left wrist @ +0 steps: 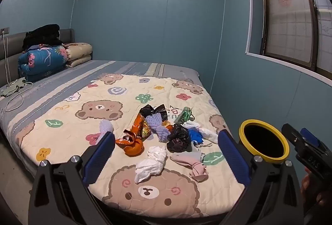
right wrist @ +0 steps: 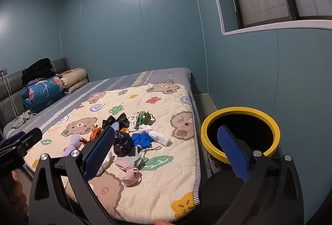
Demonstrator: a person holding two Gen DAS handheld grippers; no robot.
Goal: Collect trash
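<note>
The left hand-held gripper (left wrist: 166,154) hangs above the near end of the bed (left wrist: 128,71), its blue-padded jaws spread wide with nothing between them. The right hand-held gripper (right wrist: 166,154) is likewise parted and empty, one blue pad over the quilt and the other in front of the mouth of the bin; it also shows at the right edge of the left wrist view (left wrist: 307,148).

The trash lies in a loose heap on the bear-print quilt (left wrist: 68,112), toward the bed's right side. In the left view a crumpled white tissue (left wrist: 151,164) is nearest, with a pink knotted cloth (left wrist: 193,164) just beside it to the right. Behind them sit an orange peel (left wrist: 133,147) touching an orange foil wrapper (left wrist: 141,125), a black plastic bag (left wrist: 178,137), a blue glove (left wrist: 195,134) and a white rolled cloth (left wrist: 207,131). A purple spiky foam net (left wrist: 157,123) rests across the wrapper, another black bag (left wrist: 153,110) lies behind it, and a green packet (left wrist: 183,114) is farthest back. A second pale purple net (left wrist: 105,127) lies apart to the left.

The yellow-rimmed bin (right wrist: 238,109) stands on the floor just beside the bed's right edge, its inside dark. Folded bedding (left wrist: 41,58) is piled at the headboard.
</note>
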